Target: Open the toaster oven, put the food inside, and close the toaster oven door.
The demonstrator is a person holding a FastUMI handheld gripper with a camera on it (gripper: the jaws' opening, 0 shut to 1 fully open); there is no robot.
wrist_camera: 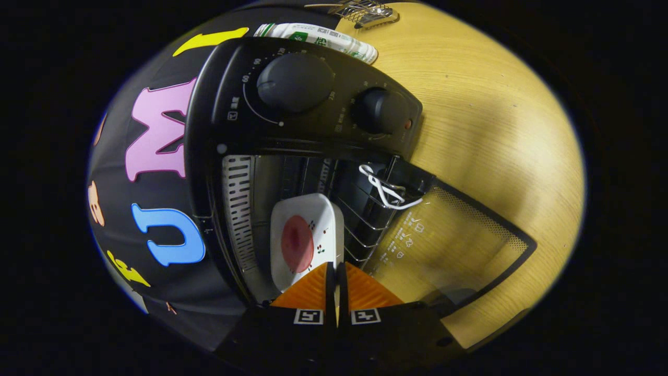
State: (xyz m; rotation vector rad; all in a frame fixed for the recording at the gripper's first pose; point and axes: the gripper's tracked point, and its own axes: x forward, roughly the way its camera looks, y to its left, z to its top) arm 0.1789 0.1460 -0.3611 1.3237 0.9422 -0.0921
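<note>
Here, hand-held gripper [335, 279] pinched on the near rim of the white plate [305, 237] – red food [297, 243] just ahead, already inside the toaster oven [292, 120]. Beside the fingers, glass door [454, 245] lying open over the worktop [496, 130]. Risk: tipping the plate on release – food sliding off.

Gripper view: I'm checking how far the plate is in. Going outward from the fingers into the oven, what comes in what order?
Gripper shut on the plate's edge → plate with food → oven interior → knobs on the control panel.
</note>
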